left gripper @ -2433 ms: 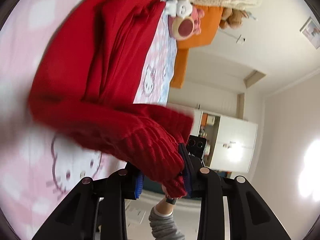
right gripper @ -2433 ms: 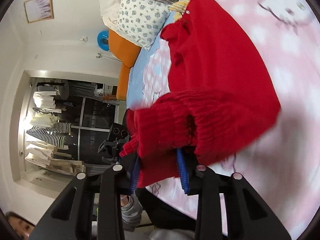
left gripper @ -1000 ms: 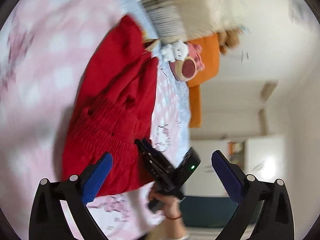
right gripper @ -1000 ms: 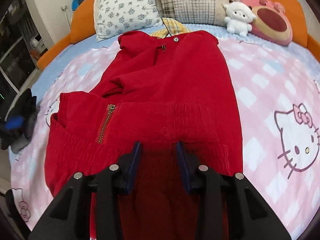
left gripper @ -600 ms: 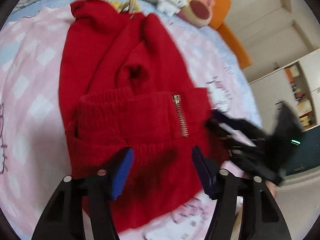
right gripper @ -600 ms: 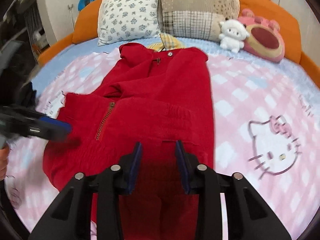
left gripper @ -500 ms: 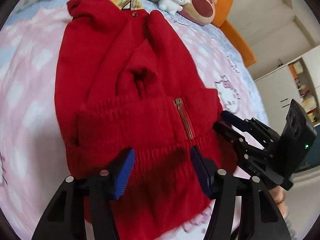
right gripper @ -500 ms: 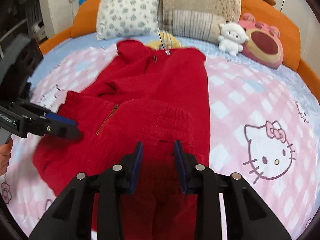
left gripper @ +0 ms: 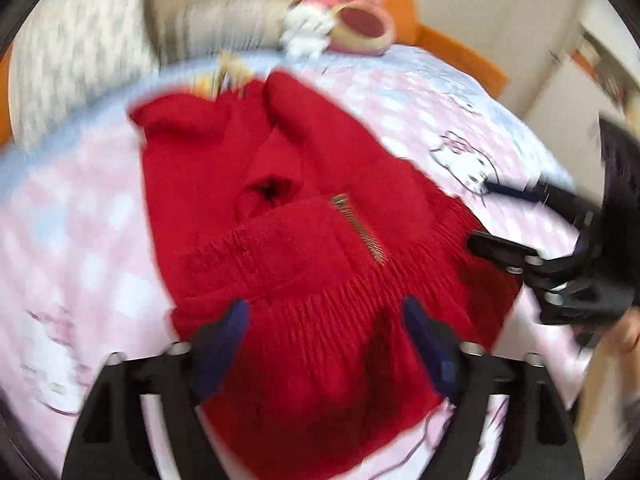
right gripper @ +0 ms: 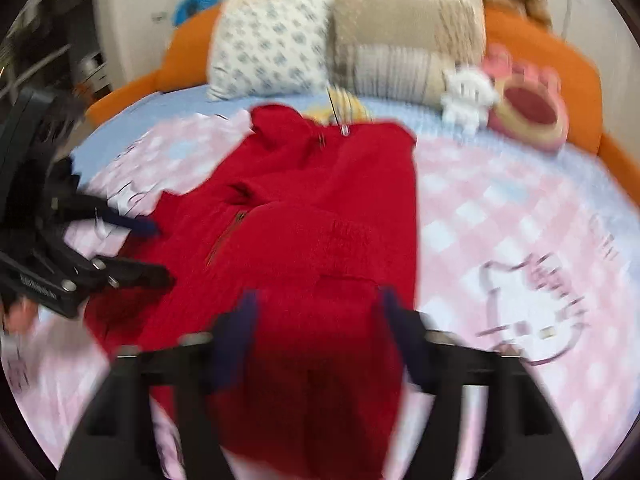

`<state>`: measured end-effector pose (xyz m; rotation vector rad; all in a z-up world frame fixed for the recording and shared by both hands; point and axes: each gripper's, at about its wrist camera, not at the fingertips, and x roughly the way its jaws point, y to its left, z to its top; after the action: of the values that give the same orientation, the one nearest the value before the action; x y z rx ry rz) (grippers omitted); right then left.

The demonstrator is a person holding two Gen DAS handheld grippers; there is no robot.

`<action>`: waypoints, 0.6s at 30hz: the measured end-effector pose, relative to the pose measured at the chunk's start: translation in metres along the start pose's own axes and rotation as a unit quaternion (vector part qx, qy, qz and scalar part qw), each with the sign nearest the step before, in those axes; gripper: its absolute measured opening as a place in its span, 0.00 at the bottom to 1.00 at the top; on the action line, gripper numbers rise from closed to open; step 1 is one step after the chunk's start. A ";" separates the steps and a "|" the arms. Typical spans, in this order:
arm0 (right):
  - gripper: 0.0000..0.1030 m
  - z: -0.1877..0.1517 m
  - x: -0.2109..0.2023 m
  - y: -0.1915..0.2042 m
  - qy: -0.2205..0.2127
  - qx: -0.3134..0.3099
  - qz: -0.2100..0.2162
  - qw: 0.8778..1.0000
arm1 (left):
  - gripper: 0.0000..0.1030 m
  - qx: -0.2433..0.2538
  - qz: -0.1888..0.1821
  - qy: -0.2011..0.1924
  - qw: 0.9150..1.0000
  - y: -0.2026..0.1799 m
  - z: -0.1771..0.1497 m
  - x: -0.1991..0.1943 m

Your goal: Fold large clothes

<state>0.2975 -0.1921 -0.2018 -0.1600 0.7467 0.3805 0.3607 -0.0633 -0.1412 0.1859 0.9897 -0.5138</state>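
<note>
A red knit jacket (left gripper: 304, 240) with a brass zipper (left gripper: 358, 230) lies on the pink bed sheet (left gripper: 72, 240), its ribbed hem folded up over the body. My left gripper (left gripper: 326, 328) hovers open over the near hem, holding nothing. My right gripper (right gripper: 316, 320) is open above the jacket's (right gripper: 320, 216) near edge, also empty. Each gripper shows in the other's view: the right one (left gripper: 516, 224) at the jacket's right side, the left one (right gripper: 128, 248) at its left side. Both views are motion-blurred.
Pillows (right gripper: 276, 40), a white plush (right gripper: 468, 92) and a pink plush (right gripper: 528, 108) sit at the head of the bed against an orange headboard (right gripper: 560, 52). A yellow hanger (right gripper: 340, 108) lies by the collar. Hello Kitty prints (right gripper: 532, 312) mark the sheet.
Both grippers let go of the hem after folding it up over the jacket. The right gripper has opened in the last half second. Both have drawn back slightly.
</note>
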 end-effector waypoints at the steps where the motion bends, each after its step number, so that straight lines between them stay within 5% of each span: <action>1: 0.75 -0.004 -0.015 0.004 -0.012 -0.025 -0.006 1.000 | 0.90 0.024 0.017 -0.007 1.000 -0.008 -0.003 -0.012; 6: 0.77 -0.037 -0.075 0.013 -0.026 -0.115 -0.036 0.992 | 0.90 0.145 0.065 -0.029 0.987 -0.035 -0.046 -0.061; 9: 0.77 -0.068 -0.083 0.027 -0.037 -0.182 -0.060 0.981 | 0.90 0.201 0.070 -0.040 0.976 -0.045 -0.073 -0.058; 11: 0.76 -0.083 -0.078 0.038 -0.039 -0.221 -0.065 0.972 | 0.89 0.205 0.034 -0.012 0.978 -0.045 -0.083 -0.042; 18: 0.72 -0.113 -0.021 0.054 0.008 -0.289 -0.096 0.953 | 0.79 0.188 0.019 0.026 0.982 -0.037 -0.102 -0.012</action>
<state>0.1909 -0.1795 -0.2694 -0.7832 0.6119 0.4039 0.2606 -0.0526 -0.1841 0.5580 0.9300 -0.6615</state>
